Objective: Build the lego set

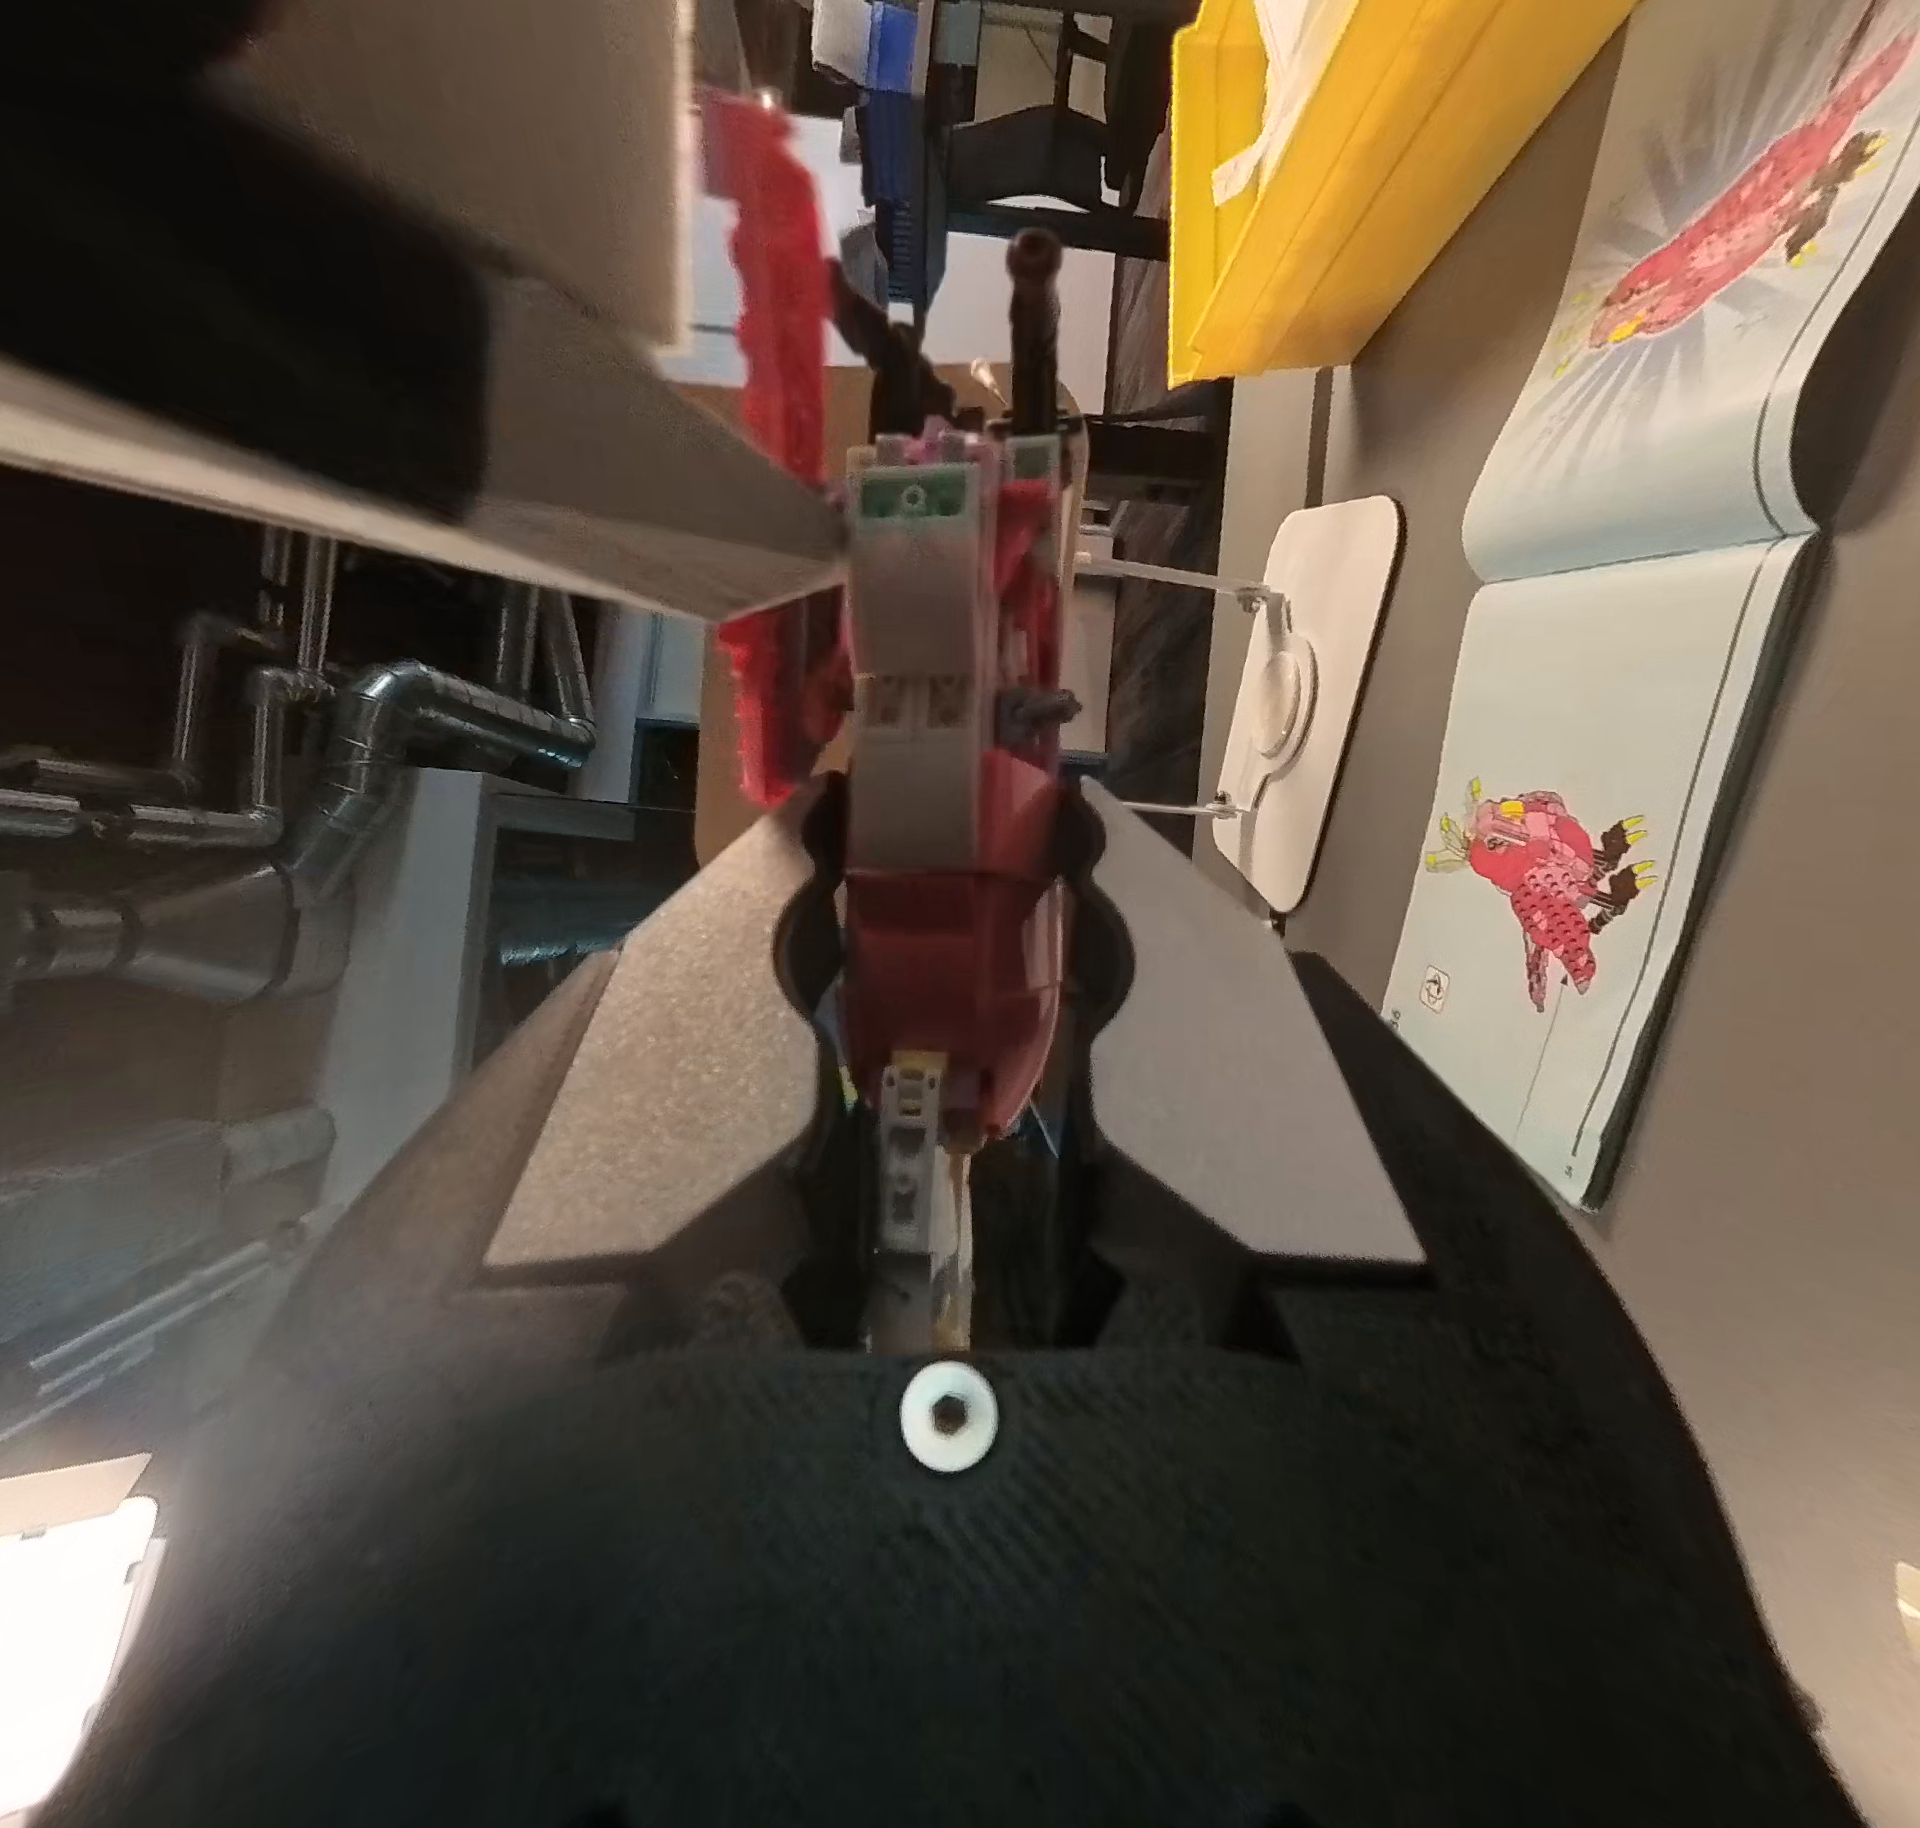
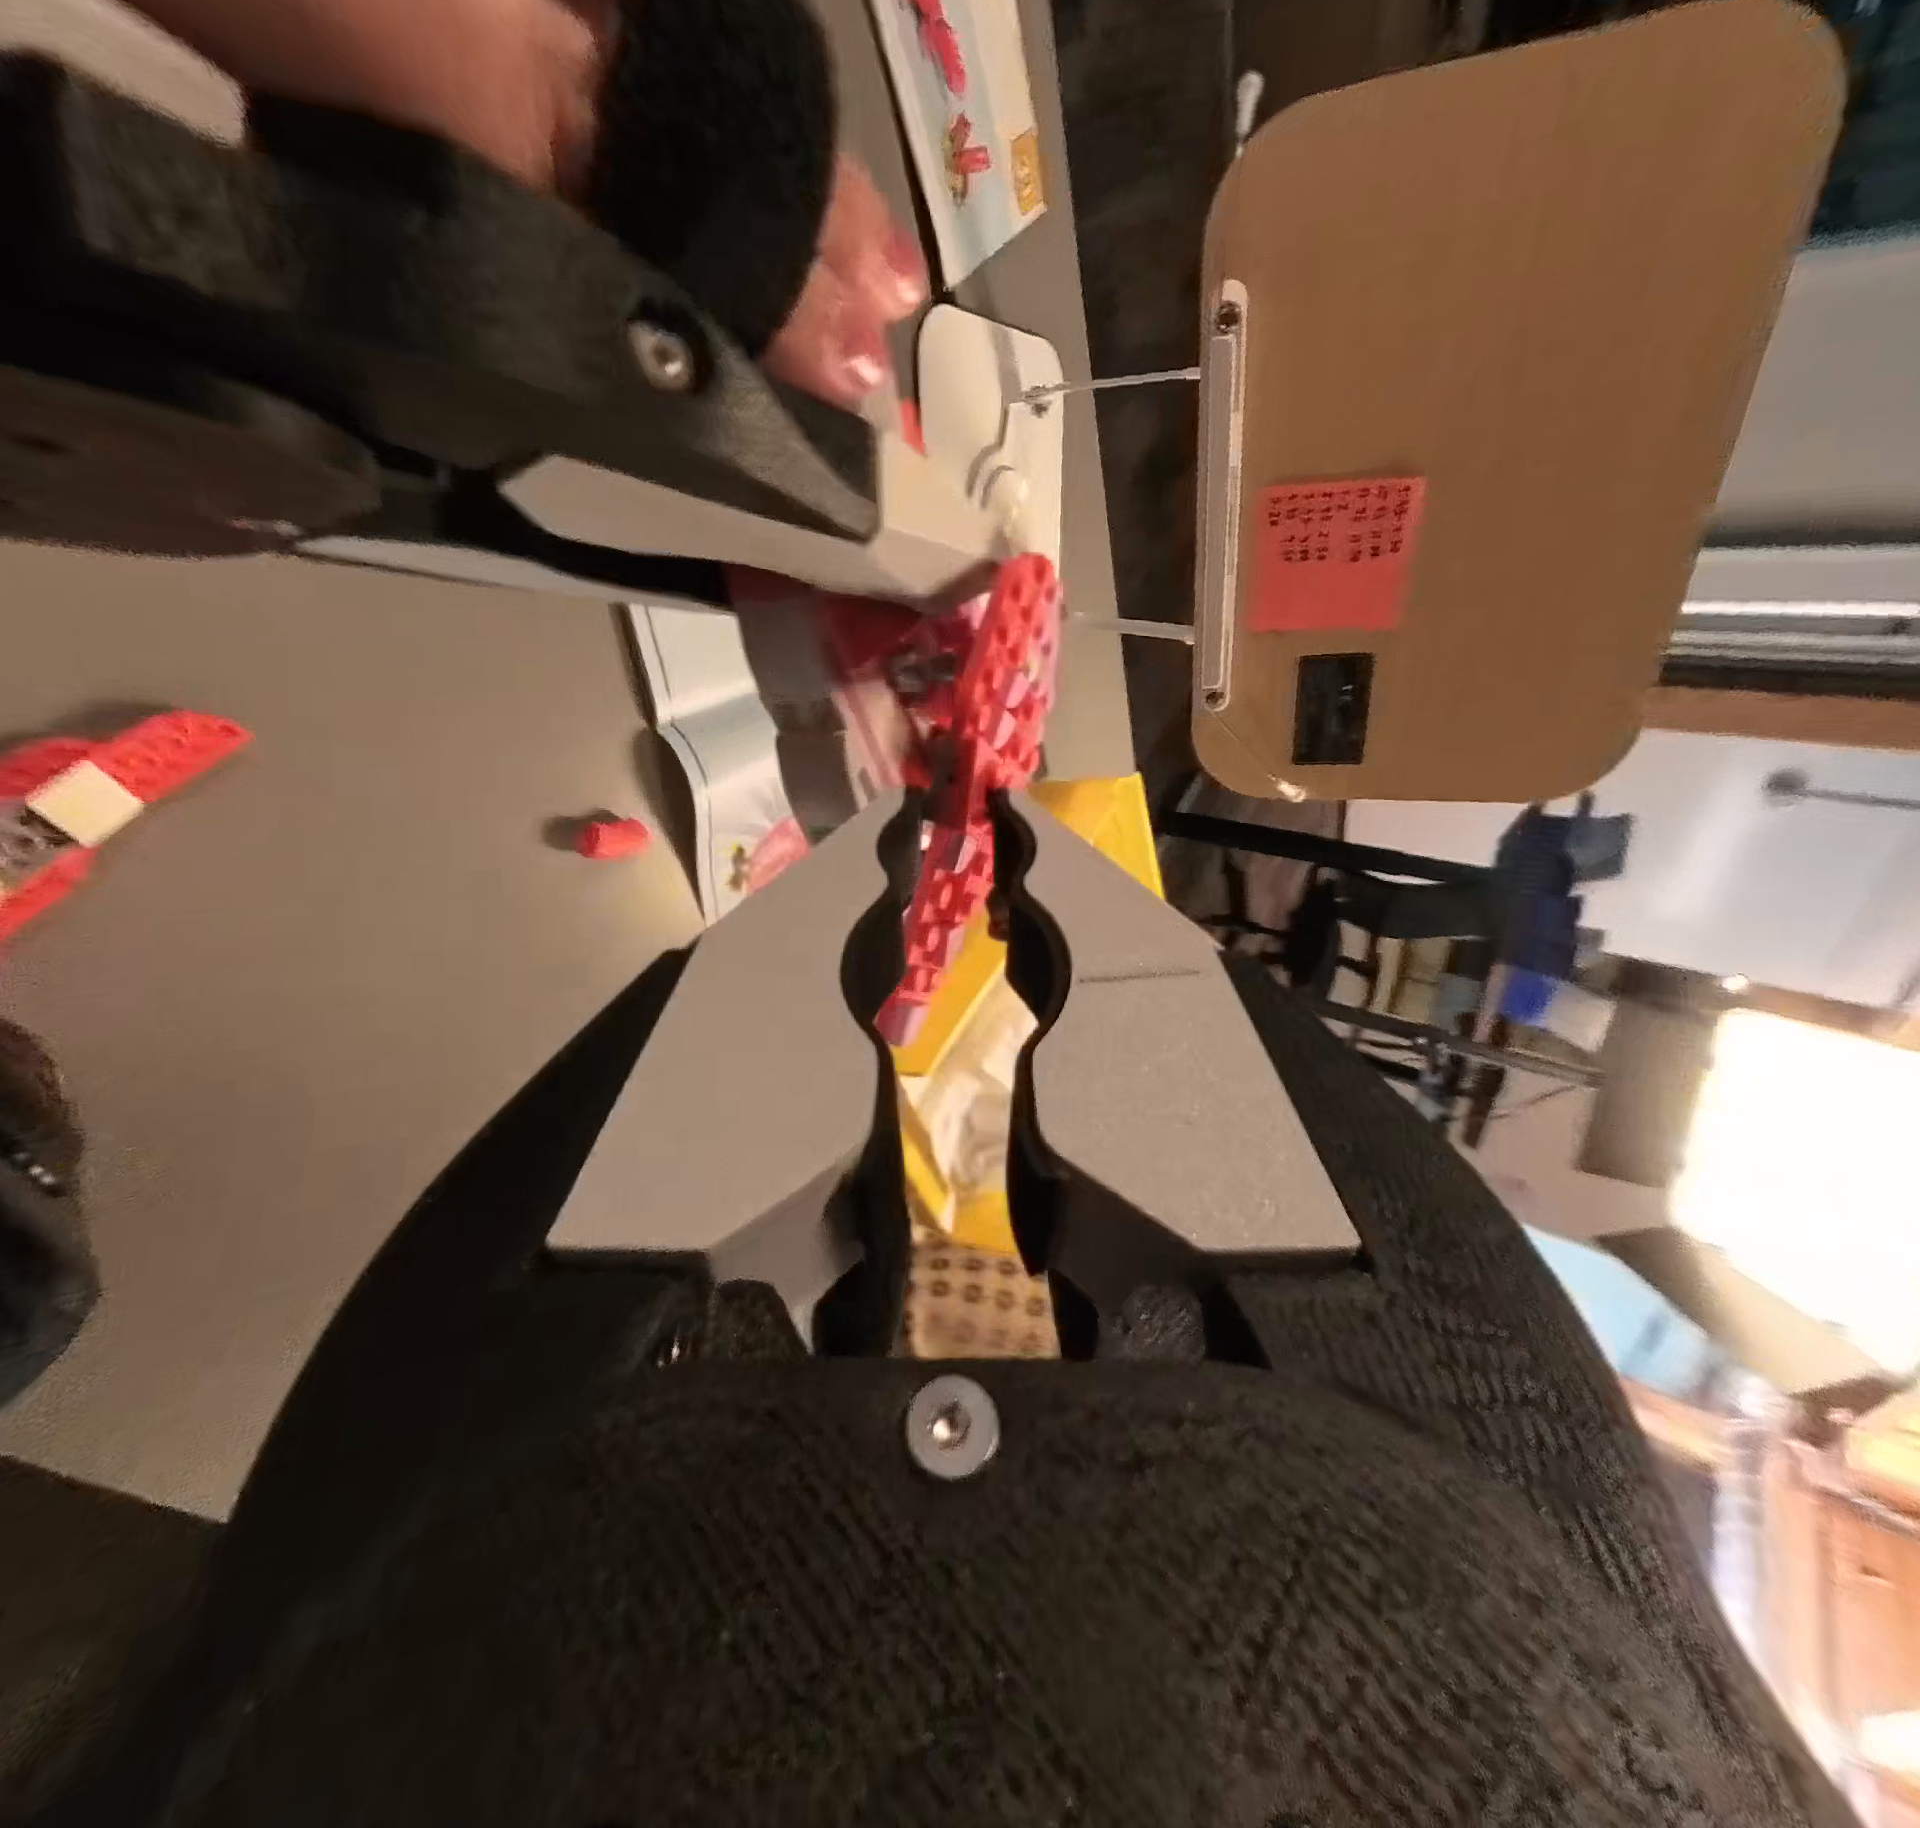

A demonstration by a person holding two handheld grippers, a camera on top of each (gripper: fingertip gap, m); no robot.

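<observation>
Left claw (image 1: pixel 956 843) grips brick model body (image 1: pixel 935 739) | right claw (image 2: pixel 951 822) pinches its red wing (image 2: pixel 997 698)

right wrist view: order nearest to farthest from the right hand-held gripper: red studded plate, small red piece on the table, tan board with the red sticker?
From the right hand-held gripper:
1. Red studded plate: between its fingers, gripped.
2. Small red piece: left, lying on the grey table.
3. Tan board: upper right, beyond the table edge.

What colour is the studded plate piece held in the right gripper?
Bright red with some pink, on the studded plate pinched in the right gripper; the right wrist view shows it best.
</observation>
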